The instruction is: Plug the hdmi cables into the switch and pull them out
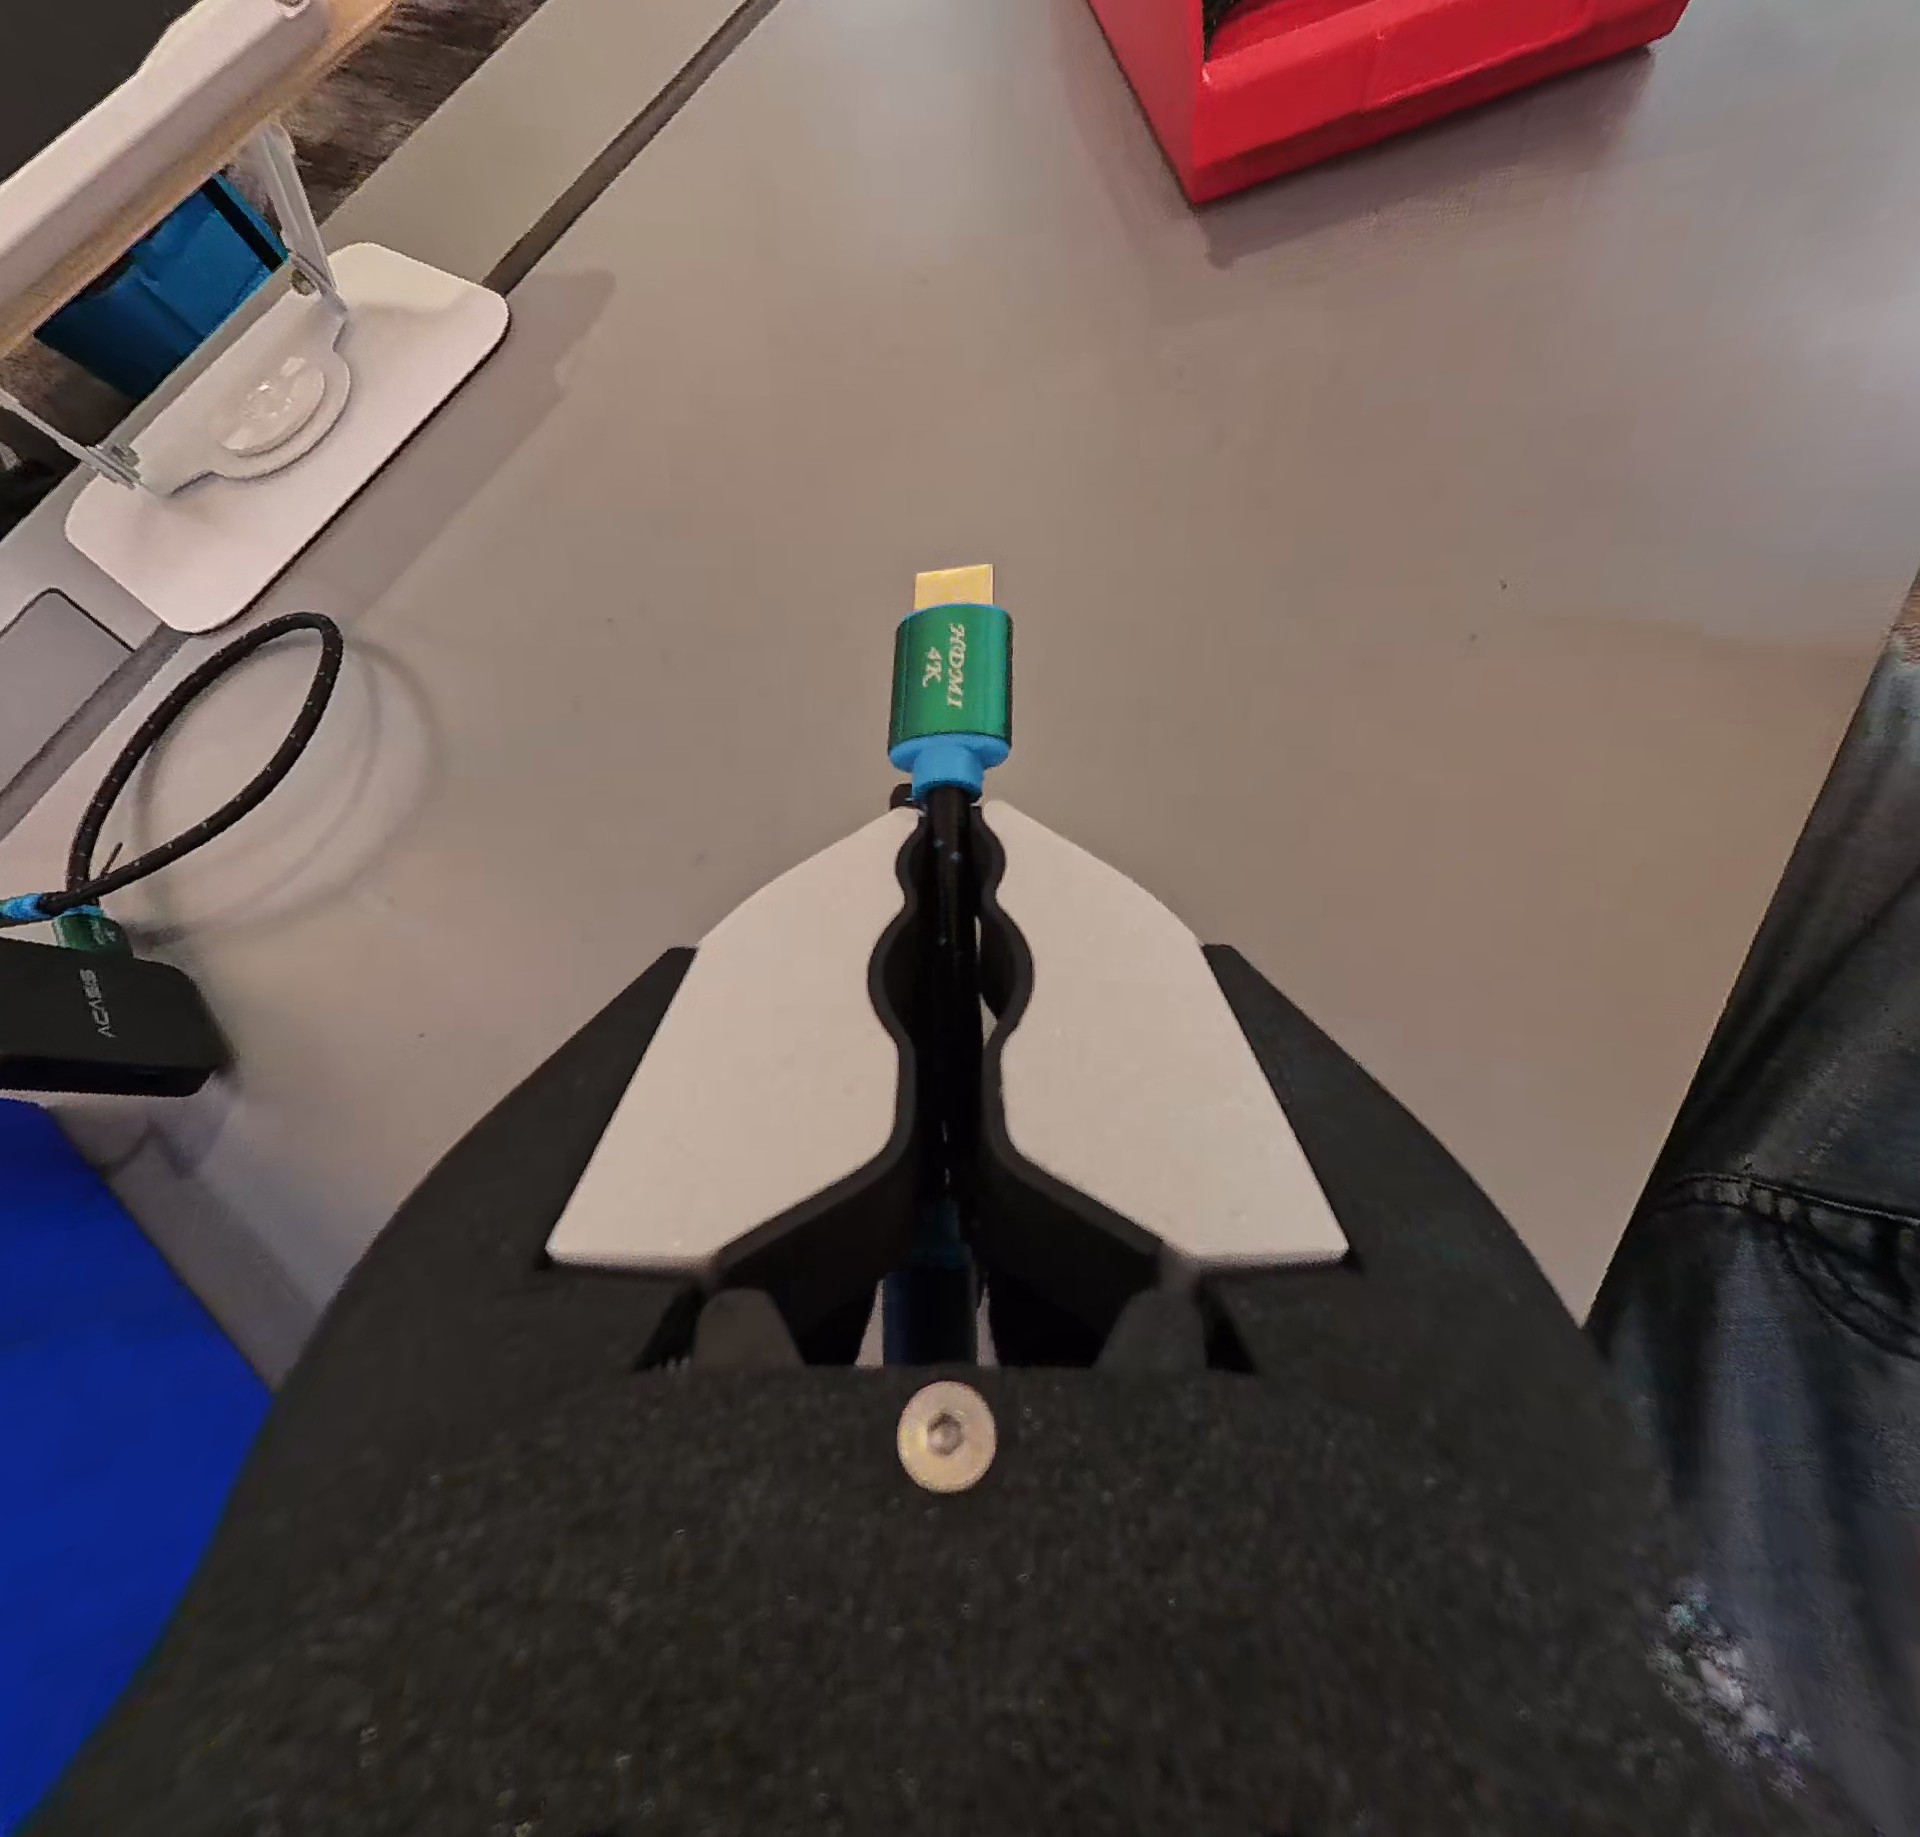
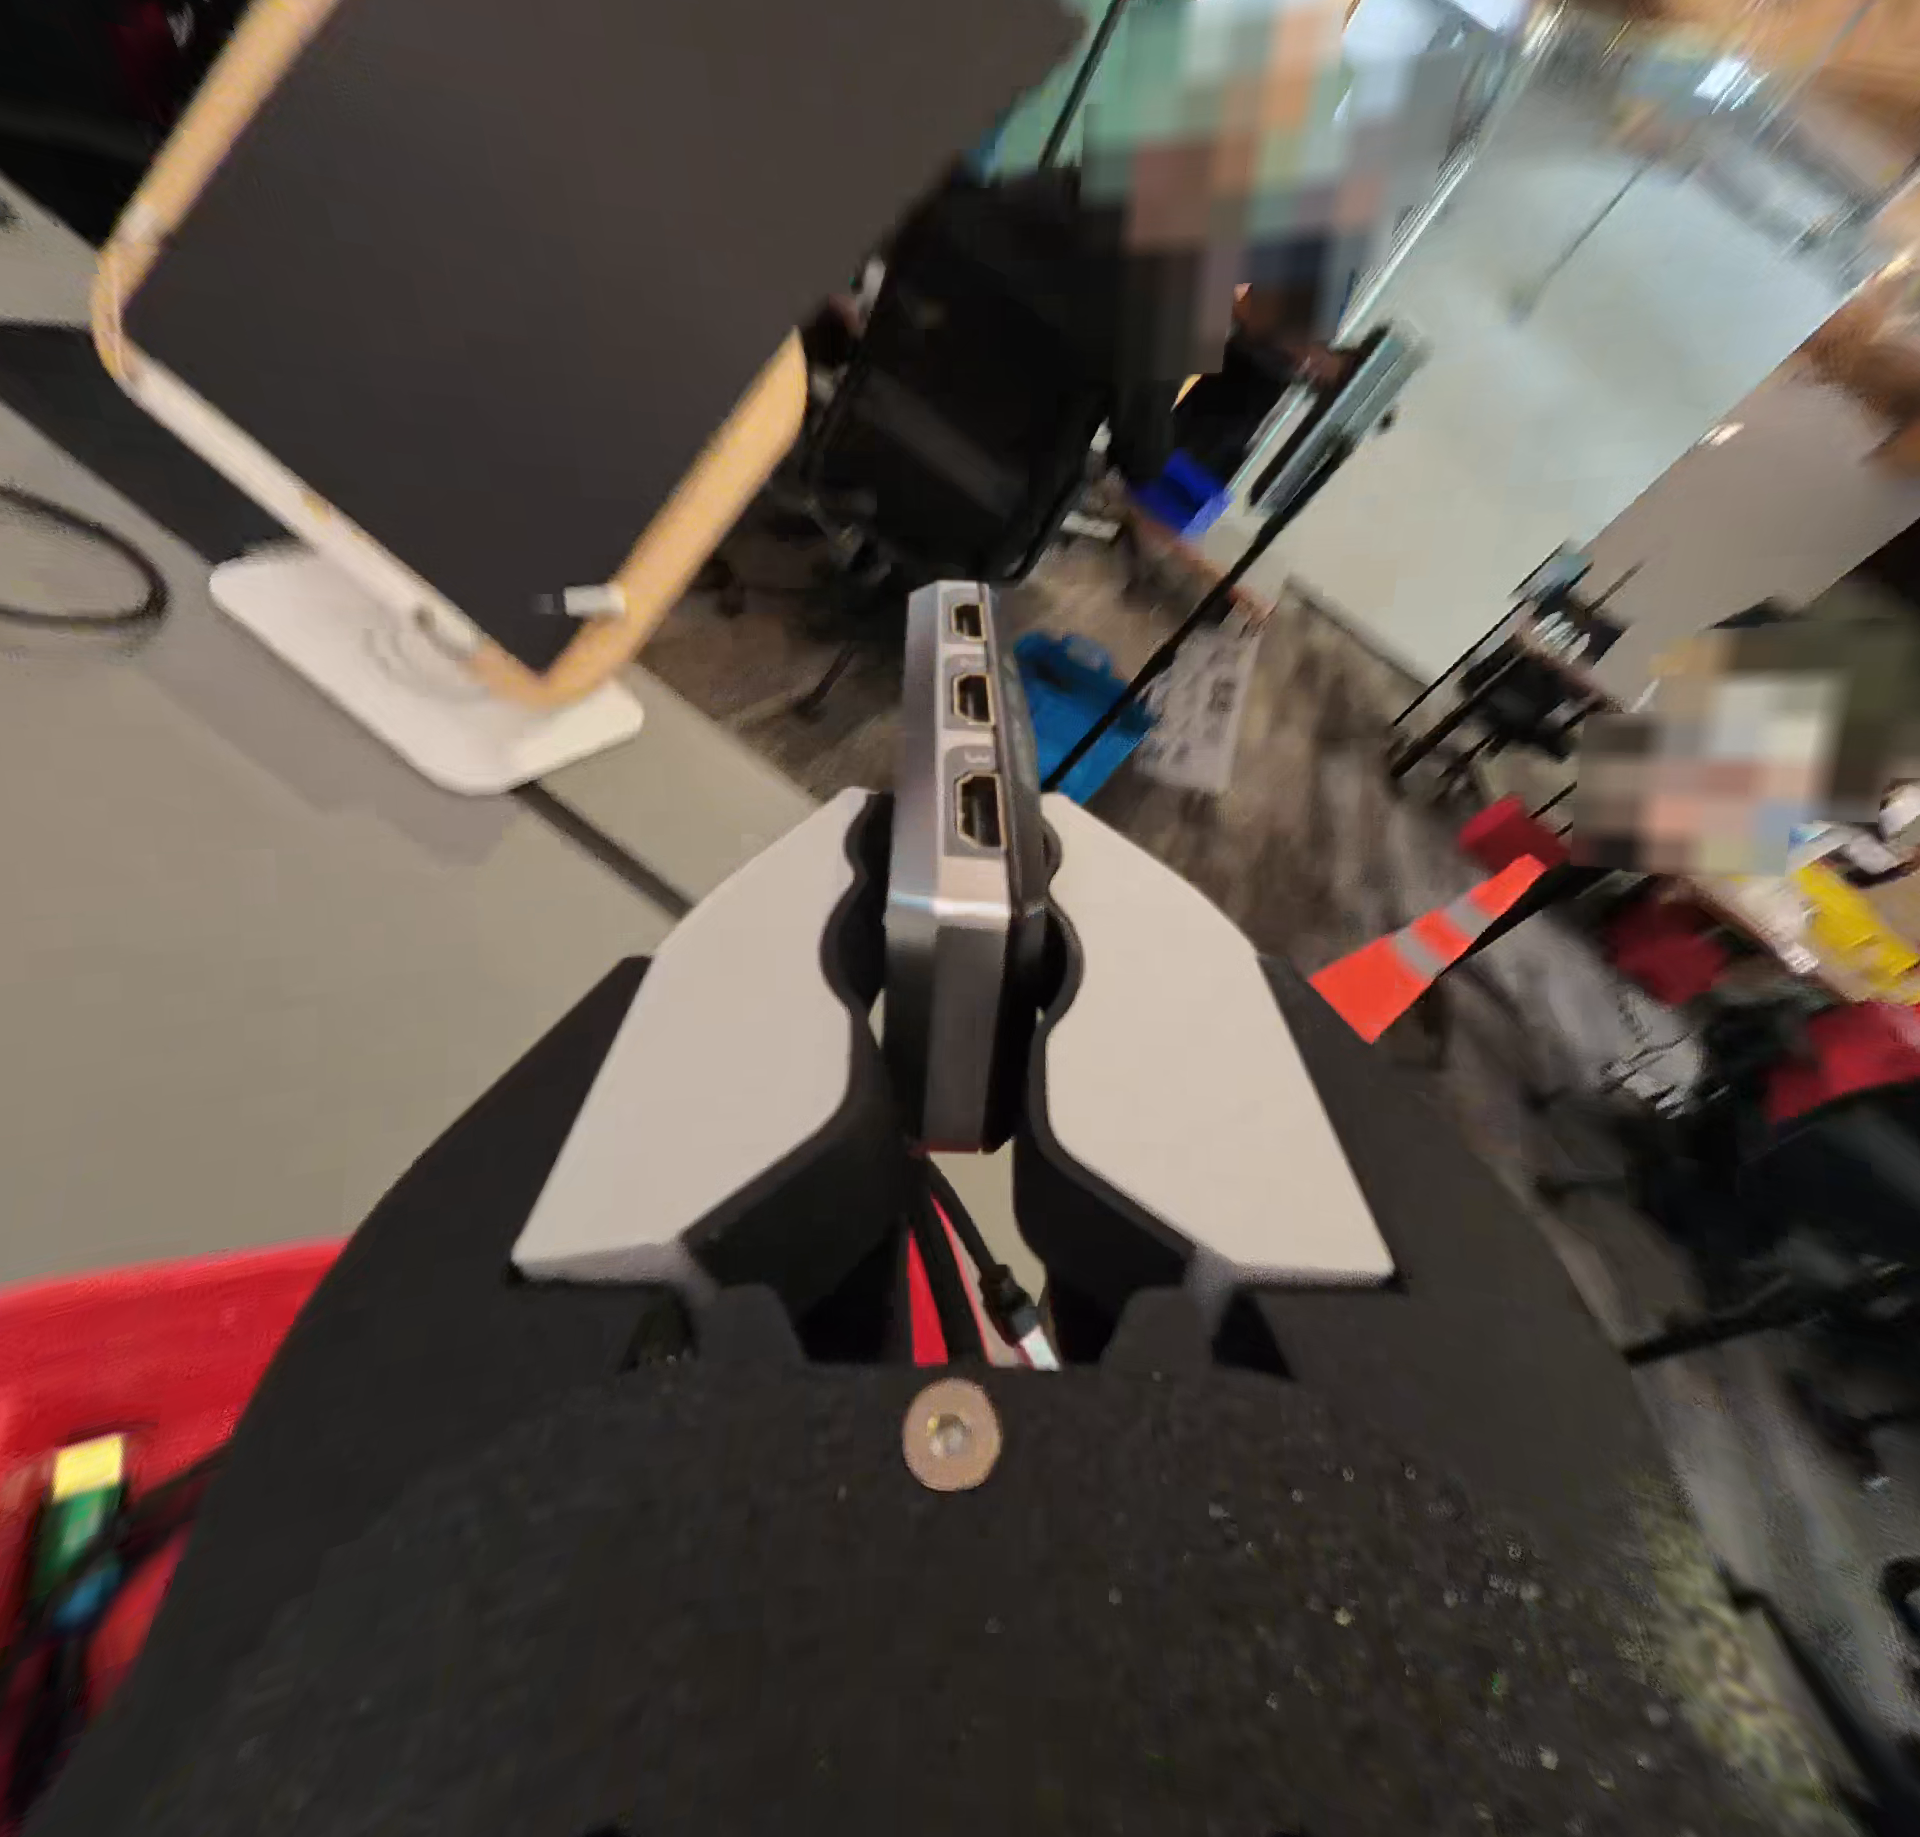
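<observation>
Left wrist view: the left claw (image 1: 948,831) is clamped on the cable (image 1: 951,966) just behind its green plug (image 1: 948,691), gold tip forward over the grey surface (image 1: 1247,540).

Right wrist view: the right claw (image 2: 951,852) is clamped on the switch (image 2: 961,800), its ports facing up. Square the plug to a port before pushing, I judge.

Left claw (image 1: 945,821) closed on the cable (image 1: 951,956), plug (image 1: 948,681) projecting forward above the worktop (image 1: 1143,437). Box (image 1: 1455,52) far right; stand (image 1: 281,437) far left; second cable (image 1: 208,748) near left. Right claw (image 2: 951,831) clamps the switch (image 2: 956,852) on edge, ports facing the camera.
</observation>
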The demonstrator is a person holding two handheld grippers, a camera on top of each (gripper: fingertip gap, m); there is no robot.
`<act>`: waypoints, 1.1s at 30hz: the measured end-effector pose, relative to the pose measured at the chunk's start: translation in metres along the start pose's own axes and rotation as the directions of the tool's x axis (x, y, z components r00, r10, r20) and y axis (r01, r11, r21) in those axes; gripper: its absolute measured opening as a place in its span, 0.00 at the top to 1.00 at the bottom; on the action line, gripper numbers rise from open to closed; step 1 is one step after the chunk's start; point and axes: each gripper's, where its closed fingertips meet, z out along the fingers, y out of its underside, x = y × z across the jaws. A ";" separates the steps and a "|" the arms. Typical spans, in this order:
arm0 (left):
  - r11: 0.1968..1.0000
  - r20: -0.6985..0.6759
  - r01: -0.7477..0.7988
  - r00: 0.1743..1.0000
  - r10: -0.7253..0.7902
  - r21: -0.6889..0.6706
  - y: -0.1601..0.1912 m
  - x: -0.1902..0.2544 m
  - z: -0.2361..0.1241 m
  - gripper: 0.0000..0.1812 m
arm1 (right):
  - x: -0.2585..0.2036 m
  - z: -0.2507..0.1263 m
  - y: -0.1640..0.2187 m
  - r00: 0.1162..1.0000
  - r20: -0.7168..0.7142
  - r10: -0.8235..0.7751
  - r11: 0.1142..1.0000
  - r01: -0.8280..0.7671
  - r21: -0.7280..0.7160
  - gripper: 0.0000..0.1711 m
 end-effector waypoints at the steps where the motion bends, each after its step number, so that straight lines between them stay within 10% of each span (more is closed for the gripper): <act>1: 1.000 0.005 -0.010 1.000 0.010 -0.001 0.000 0.000 0.000 0.97 | 0.001 0.005 0.026 1.000 0.027 0.011 0.999 -0.010 -0.039 0.86; 6: 1.000 0.001 -0.028 1.000 0.028 -0.005 -0.001 0.003 0.000 0.97 | 0.001 0.012 0.109 0.951 0.103 0.293 0.945 -0.271 -0.185 0.86; 10: 1.000 -0.002 -0.028 1.000 0.028 -0.005 -0.001 0.003 -0.001 0.97 | -0.007 -0.001 0.143 0.760 0.140 0.635 0.737 -0.541 -0.406 0.86; 17: 0.999 -0.021 -0.033 0.999 0.033 -0.006 -0.001 0.008 0.002 0.97 | -0.073 -0.020 0.226 0.660 0.092 0.746 0.444 -0.390 -0.807 0.86; 33: 0.998 -0.042 -0.066 0.997 0.065 -0.023 -0.003 0.019 0.007 0.97 | -0.093 -0.032 0.259 0.424 -0.113 0.899 0.055 -0.363 -0.930 0.84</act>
